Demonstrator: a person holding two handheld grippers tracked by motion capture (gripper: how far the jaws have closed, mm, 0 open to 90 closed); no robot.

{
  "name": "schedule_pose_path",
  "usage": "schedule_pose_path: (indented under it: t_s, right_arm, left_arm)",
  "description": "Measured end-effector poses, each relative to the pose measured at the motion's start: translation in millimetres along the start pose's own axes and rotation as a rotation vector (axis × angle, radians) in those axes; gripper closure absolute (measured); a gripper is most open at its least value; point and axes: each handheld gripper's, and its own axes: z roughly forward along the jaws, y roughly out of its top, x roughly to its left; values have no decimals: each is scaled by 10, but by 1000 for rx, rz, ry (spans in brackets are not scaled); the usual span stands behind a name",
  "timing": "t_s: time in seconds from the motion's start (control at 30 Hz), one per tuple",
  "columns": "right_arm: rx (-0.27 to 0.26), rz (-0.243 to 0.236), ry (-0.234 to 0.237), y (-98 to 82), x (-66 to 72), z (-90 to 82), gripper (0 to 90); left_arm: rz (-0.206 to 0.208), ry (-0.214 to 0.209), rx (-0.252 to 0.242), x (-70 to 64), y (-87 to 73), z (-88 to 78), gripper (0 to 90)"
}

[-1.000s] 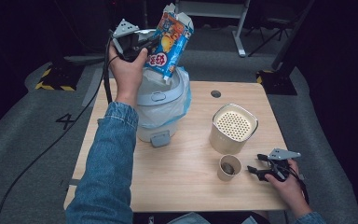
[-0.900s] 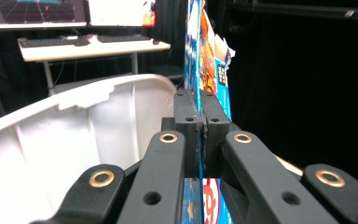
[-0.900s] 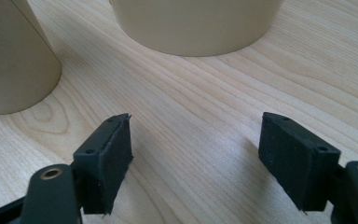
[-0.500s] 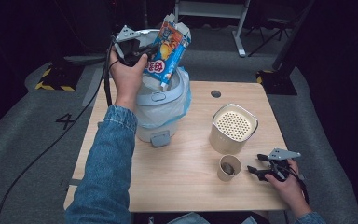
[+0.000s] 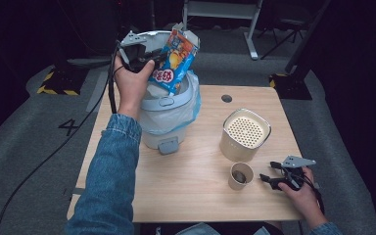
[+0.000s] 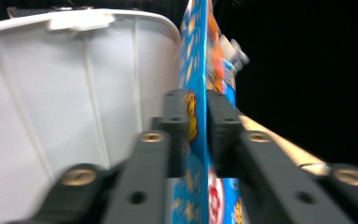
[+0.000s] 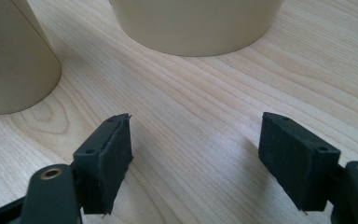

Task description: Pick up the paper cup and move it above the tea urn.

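Right gripper (image 5: 273, 179): nearest the person, it rested on the table (image 5: 196, 196) just right of the paper cup (image 5: 240, 175); its jaws stood apart with bare wood between them.
Paper cup: stood just in front of the beige canister (image 5: 245, 134), close beside it.
Beige canister: stood on the table to the right of the bin (image 5: 169, 110), well apart from it, its perforated lid up.
Bin: white, bag-lined, lid raised, at the table's far left.
Left gripper (image 5: 152, 58): held above the bin's mouth; its jaws had just been opening, the snack bag (image 5: 174, 62) between the pads with little or no gap.
Snack bag: blue, tilted, its lower end over the bin's opening.
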Motion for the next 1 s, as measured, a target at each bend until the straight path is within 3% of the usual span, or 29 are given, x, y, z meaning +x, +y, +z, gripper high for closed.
schedule_pose_path:
  t_s: [0.07,0.13,0.33,0.53,0.7,0.87,1.0]
  right_arm:
    - [1,-4,-1,-1,-2,0,260]
    - [1,-3,-1,-1,-2,-1,260]
    - [1,-3,0,0,-2,0,260]
    - [1,-2,0,0,-2,0,260]
    - [2,3,-6,-1,3,-3,259]
    - [1,6,-10,-2,8,-3,259]
    - [0,7,-12,-2,12,-4,255]
  left_arm:
    - [7,22,25,-16,5,-35,355]
    - [37,50,47,-45,3,-77,294]
    - [107,34,57,-180,21,-229,278]
    - [176,-25,96,-331,-39,-380,270]
    - [203,-78,147,-424,-167,-549,271]
    - [251,-141,170,-510,-302,-729,273]
    - [265,-196,168,-564,-435,-844,279]
